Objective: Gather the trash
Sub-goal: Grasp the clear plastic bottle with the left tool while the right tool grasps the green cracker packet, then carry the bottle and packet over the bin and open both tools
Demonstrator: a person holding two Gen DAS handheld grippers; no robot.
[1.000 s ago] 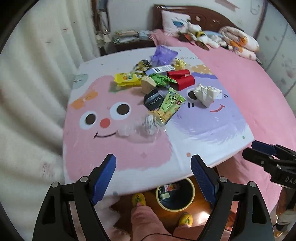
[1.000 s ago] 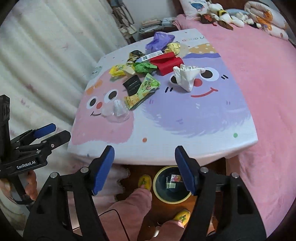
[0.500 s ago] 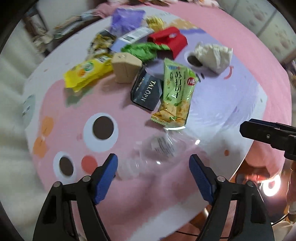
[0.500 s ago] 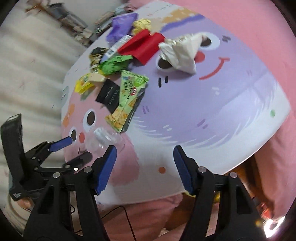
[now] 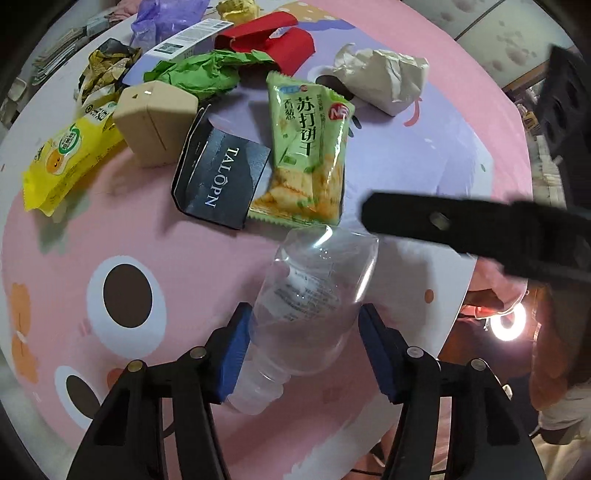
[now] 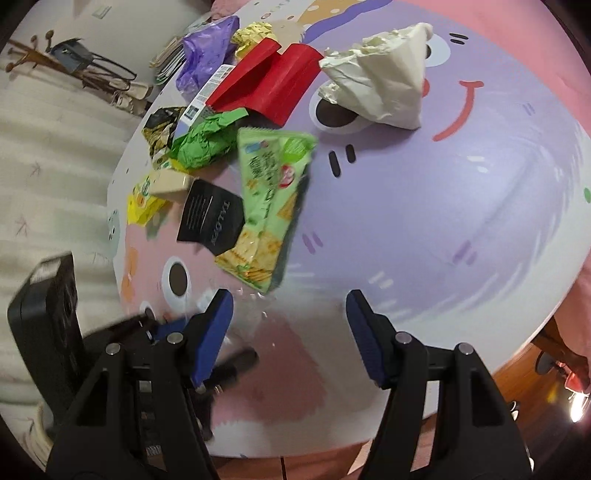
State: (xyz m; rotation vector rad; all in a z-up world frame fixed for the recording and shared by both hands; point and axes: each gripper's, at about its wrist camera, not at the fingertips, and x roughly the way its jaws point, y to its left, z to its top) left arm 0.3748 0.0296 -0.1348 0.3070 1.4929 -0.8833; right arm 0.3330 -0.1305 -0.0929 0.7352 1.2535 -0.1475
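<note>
A clear plastic bottle (image 5: 314,295) lies on the cartoon-print table (image 5: 166,258). My left gripper (image 5: 301,347) is open with its blue pads on both sides of the bottle, close against it. My right gripper (image 6: 290,325) is open and empty, low over the table near the green cracker packet (image 6: 269,199); one of its black fingers (image 5: 461,225) crosses the left wrist view. Beyond the bottle lie the green cracker packet (image 5: 310,155), a black TALOPN box (image 5: 221,181), a yellow snack bag (image 5: 66,147), a red box (image 5: 269,40) and a crumpled white paper (image 5: 380,77).
More litter sits at the far side: a tan carton (image 5: 155,118), green wrapper (image 5: 199,74), purple bag (image 5: 162,18), white barcode box (image 5: 188,38). The table's front edge (image 6: 461,398) is close below. Pink bedding (image 5: 461,55) lies beyond to the right.
Both grippers moved forward and down over the table. My left gripper came around the clear bottle and narrowed onto it. The right gripper came close in over the pink and purple print.
</note>
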